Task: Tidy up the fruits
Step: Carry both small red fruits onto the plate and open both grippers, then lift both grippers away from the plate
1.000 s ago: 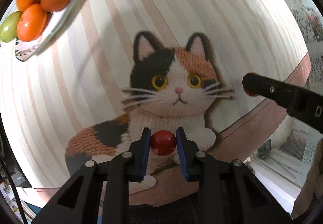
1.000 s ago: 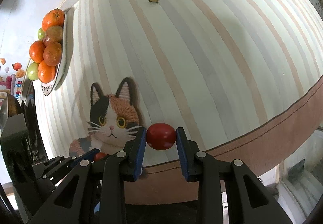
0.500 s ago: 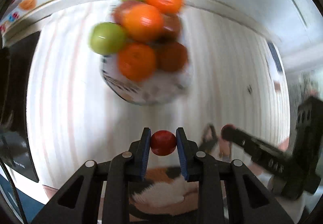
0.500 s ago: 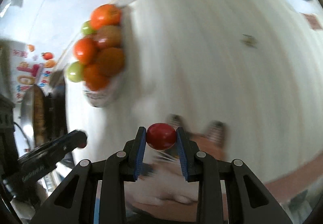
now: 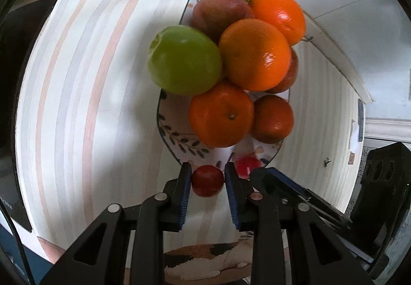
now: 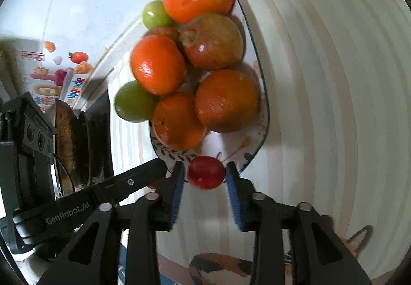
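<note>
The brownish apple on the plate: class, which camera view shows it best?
The right wrist view. There the apple shows nearly whole, stem end included. In the left wrist view the apple is half hidden behind an orange and a green fruit.

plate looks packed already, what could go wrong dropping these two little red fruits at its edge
1. The right gripper is opening with its red fruit over the plate's near rim; it may roll off onto the striped cloth.
2. The oranges and green apple are piled high; a bump could topple them.
3. Both grippers crowd the same corner, so the left gripper may knock the other.
</note>
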A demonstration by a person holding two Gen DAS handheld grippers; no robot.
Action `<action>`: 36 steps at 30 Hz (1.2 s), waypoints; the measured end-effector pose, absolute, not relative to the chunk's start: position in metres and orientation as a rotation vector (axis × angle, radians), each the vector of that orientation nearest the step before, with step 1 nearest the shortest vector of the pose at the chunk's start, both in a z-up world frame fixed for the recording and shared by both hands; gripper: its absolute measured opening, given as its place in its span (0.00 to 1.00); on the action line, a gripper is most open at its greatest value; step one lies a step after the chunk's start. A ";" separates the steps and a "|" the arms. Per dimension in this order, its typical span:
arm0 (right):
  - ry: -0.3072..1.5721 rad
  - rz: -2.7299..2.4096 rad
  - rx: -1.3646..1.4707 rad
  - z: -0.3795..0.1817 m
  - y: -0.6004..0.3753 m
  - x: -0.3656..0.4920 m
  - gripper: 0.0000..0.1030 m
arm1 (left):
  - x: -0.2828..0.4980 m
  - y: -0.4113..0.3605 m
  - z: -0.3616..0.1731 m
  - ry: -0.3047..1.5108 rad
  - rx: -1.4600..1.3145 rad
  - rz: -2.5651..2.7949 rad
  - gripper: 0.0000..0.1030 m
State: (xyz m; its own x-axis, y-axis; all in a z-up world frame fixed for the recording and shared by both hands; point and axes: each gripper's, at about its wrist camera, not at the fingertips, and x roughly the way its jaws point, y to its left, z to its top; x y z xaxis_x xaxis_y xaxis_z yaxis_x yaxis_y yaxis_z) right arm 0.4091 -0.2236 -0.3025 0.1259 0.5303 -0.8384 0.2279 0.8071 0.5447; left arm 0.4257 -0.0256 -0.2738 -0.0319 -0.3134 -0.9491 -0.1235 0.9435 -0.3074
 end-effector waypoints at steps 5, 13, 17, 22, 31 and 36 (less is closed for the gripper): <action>1.451 0.198 0.586 -0.293 -0.230 0.406 0.83 | 0.424 -0.022 -0.268 1.565 -0.273 -0.120 0.63; 1.385 0.041 0.276 -0.254 -0.235 0.391 0.96 | 0.401 -0.015 -0.239 1.449 -0.150 -0.047 0.90; 1.315 -0.002 0.174 -0.230 -0.236 0.382 0.96 | 0.385 -0.019 -0.223 1.387 -0.098 0.003 0.90; 1.245 -0.004 0.138 -0.202 -0.238 0.371 0.97 | 0.367 -0.020 -0.201 1.317 -0.079 0.049 0.90; 1.146 -0.018 0.128 -0.151 -0.236 0.326 0.97 | 0.326 -0.024 -0.145 1.185 -0.061 0.070 0.90; 1.063 -0.032 0.131 -0.107 -0.229 0.279 0.97 | 0.284 -0.022 -0.103 1.092 -0.051 0.027 0.90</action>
State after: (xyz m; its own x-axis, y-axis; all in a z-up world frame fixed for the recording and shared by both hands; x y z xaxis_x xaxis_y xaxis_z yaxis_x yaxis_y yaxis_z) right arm 0.2795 -0.2293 -0.1072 0.4870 0.0373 -0.8726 0.0893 0.9917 0.0922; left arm 0.2845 -0.0220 -0.1034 0.4601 -0.0031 -0.8879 -0.0472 0.9985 -0.0279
